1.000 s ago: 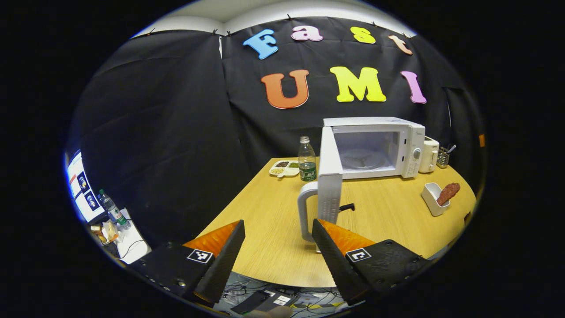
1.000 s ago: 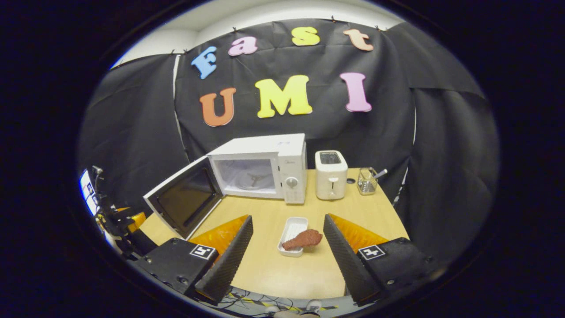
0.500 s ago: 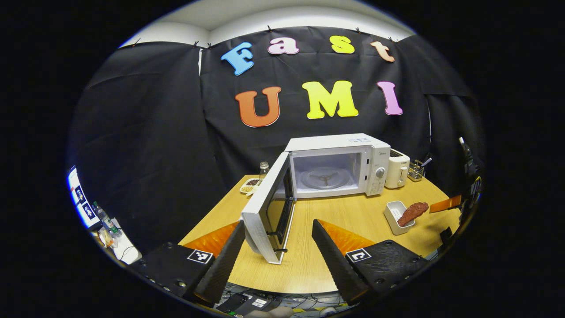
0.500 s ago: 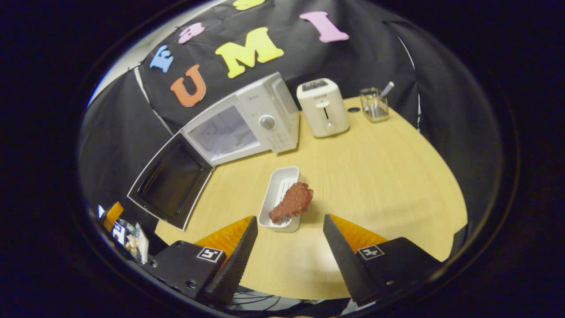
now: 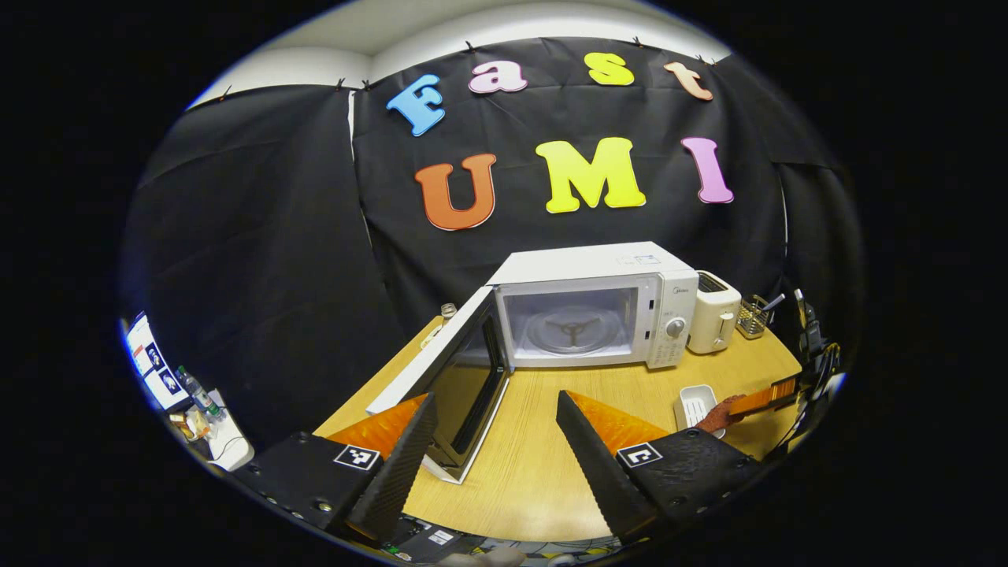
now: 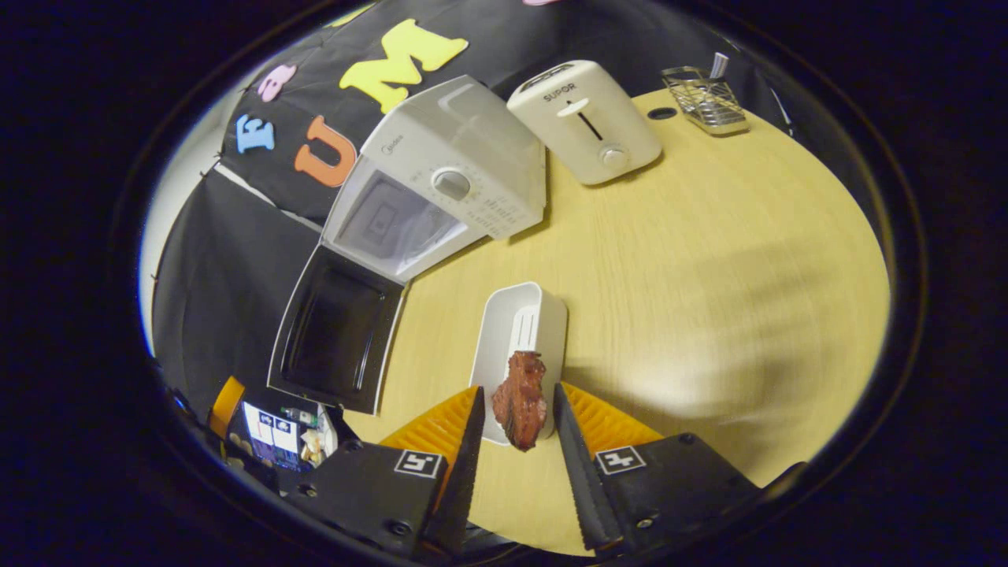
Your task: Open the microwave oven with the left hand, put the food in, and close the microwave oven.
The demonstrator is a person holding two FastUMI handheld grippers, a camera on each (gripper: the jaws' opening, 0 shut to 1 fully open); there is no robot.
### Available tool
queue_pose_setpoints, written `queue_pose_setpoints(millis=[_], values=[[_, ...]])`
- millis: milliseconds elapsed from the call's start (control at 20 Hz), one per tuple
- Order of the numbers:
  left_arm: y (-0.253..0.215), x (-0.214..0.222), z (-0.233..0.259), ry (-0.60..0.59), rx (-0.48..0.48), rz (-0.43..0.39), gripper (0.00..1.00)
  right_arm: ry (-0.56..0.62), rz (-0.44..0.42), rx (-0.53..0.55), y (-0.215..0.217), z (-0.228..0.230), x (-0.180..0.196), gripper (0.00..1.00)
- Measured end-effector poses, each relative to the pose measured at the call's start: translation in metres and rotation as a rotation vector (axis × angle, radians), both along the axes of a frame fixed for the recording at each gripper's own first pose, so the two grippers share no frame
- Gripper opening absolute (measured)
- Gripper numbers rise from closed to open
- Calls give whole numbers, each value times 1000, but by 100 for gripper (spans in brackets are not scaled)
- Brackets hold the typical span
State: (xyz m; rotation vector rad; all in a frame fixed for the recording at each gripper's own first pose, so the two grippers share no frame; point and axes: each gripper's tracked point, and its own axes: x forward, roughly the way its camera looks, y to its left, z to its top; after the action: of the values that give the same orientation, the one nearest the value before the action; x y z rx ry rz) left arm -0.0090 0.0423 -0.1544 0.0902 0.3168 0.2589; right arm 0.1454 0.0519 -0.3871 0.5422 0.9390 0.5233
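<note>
Right gripper view: right tongs [image 6: 516, 429] straddle the drumstick [image 6: 520, 398] at the near end of the white tray [image 6: 504, 331] on the desk [image 6: 709, 236], fingers close beside it; contact unclear. Looks light, rigid, lumpy; pinch mid-body. Left tongs [image 5: 496, 449] spread, empty; microwave [image 5: 591, 307] door [image 5: 441, 370] open.

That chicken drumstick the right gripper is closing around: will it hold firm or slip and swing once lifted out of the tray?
The drumstick looks rough and matte, so probably not slippery. It is long and overhangs the white tray, so a grip near one end might let it pivot. It seems small beside the right gripper, so likely light.
</note>
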Motion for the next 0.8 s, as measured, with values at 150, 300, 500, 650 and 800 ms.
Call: queue_pose_setpoints(millis=[150, 300, 500, 650, 800], values=[[-10, 4, 7, -6, 2, 39, 94, 14, 42, -23, 0, -1, 3, 33], [-14, 1, 11, 2, 33, 56, 94, 36, 63, -6, 0, 2, 4, 11], [-17, -2, 12, 13, 96, 51, 93, 20, 83, -15, 1, 16, 1, 17], [-26, 0, 12, 4, 75, 21, 94, -37, 85, -4, 7, 48, 2, 17], [-29, 8, 13, -18, 51, -6, 94, -108, 65, 16, 21, 86, 7, 17]])
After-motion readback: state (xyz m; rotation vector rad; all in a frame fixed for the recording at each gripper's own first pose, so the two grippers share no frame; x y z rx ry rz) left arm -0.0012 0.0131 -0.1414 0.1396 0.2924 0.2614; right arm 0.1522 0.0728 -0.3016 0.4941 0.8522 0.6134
